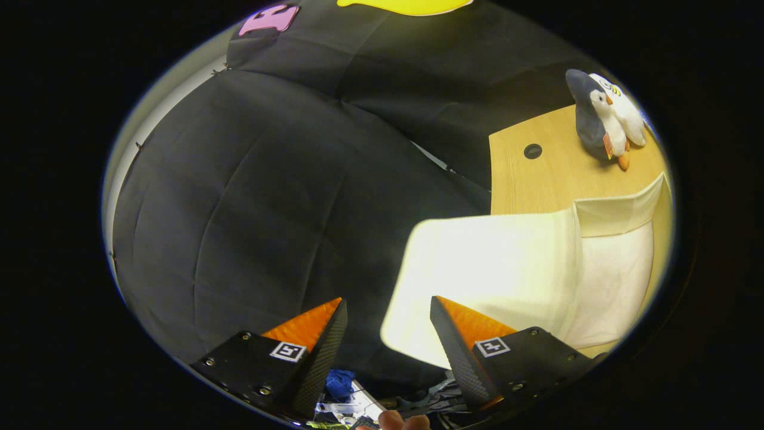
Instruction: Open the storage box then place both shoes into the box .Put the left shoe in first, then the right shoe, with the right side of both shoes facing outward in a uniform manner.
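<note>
The gripper (388,307) is seen at the lower centre of the frame with its two fingers spread apart and nothing held between them; the jaws stand open, tilted against the scene; the black cloth wall (268,197) takes up the left and centre of the frame beyond the fingers. The storage box (513,263), white and fabric-sided, is seen at the lower right, just ahead of the right-hand finger; its lid or flap (621,209) is raised at the far right, though whether the box is fully opened cannot be told. The box rests on a wooden table (537,179), seen at the upper right; a plush penguin (600,113) stands on the table beyond the box, well apart from the fingers; a dark round hole (533,151) is set in the tabletop left of the penguin. A fingertip (394,420) of a person is glimpsed at the bottom centre, below the gripper; cluttered items lie there, too blurred to be told.
</note>
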Available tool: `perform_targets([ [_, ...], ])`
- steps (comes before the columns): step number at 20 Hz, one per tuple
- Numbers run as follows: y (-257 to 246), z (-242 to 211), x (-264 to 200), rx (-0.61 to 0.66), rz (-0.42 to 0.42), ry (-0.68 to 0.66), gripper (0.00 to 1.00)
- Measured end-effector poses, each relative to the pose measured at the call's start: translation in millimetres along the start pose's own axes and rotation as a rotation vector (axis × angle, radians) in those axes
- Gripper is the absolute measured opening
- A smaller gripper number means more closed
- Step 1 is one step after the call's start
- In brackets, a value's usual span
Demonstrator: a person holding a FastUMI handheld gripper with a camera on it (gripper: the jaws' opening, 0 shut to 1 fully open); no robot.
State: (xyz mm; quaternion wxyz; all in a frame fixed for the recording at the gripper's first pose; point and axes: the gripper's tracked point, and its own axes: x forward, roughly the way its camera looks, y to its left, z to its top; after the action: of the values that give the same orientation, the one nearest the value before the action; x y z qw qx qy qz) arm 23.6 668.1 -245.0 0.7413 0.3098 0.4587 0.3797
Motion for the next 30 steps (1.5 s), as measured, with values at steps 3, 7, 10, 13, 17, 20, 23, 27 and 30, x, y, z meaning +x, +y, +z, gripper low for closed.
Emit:
perform_targets([
  [3, -8.7, 7.7, -30.1, -0.014, -0.008, -0.013, 0.95],
  [7, -33.5, 17.4, -78.2, -0.048, -0.043, -0.026, 0.95],
  [10, -59.9, 20.5, -116.4, -0.072, -0.094, -0.048, 0.95],
  [13, -85.6, 28.9, -153.3, -0.065, -0.119, -0.089, 0.95],
  [17, -123.7, 34.7, -200.0, -0.051, -0.166, -0.127, 0.95],
  [20, -165.2, 32.1, -233.5, -0.042, -0.224, -0.154, 0.95],
  [23, -213.9, 22.3, -259.2, -0.007, -0.285, -0.152, 0.95],
  [27, -290.7, 18.2, -297.9, -0.031, -0.456, -0.144, 0.95],
  [30, -343.3, 1.6, -321.8, -0.025, -0.594, -0.090, 0.95],
])
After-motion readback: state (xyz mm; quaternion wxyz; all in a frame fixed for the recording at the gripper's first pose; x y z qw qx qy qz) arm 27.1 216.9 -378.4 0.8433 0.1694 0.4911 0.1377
